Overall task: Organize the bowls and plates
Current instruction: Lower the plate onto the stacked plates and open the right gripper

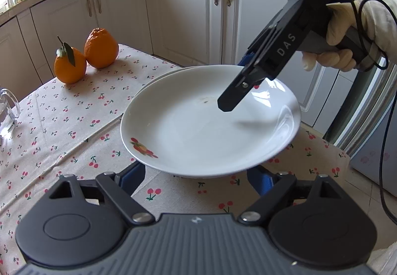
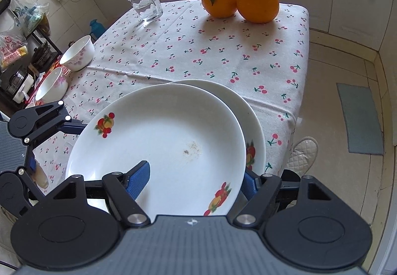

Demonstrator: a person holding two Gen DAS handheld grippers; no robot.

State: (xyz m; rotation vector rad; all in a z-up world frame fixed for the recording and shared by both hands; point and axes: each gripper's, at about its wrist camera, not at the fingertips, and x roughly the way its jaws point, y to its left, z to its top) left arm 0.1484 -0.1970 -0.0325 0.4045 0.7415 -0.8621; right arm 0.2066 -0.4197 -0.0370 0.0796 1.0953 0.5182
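Note:
Two white plates with fruit prints lie on the cherry-print tablecloth (image 2: 223,34). The upper plate (image 2: 161,141), stained near its middle, rests skewed on the lower plate (image 2: 255,121). My right gripper (image 2: 193,183) is open across the upper plate's rim, with one blue pad over the inside and the other outside the edge. From the left wrist view it (image 1: 235,84) comes down from the upper right in a gloved hand (image 1: 347,26). My left gripper (image 1: 197,177) is open at the upper plate's (image 1: 198,121) near rim, which hides its fingertips. Two white bowls (image 2: 78,54) with pink flowers stand at the table's left edge.
Two oranges (image 1: 85,56) sit at the far end of the table, beside a glass mug (image 2: 145,0). White cabinets (image 1: 188,9) line the wall beyond. A shelf (image 2: 22,51) with bags stands left of the table. A shoe (image 2: 304,153) and a mat (image 2: 358,118) are on the floor.

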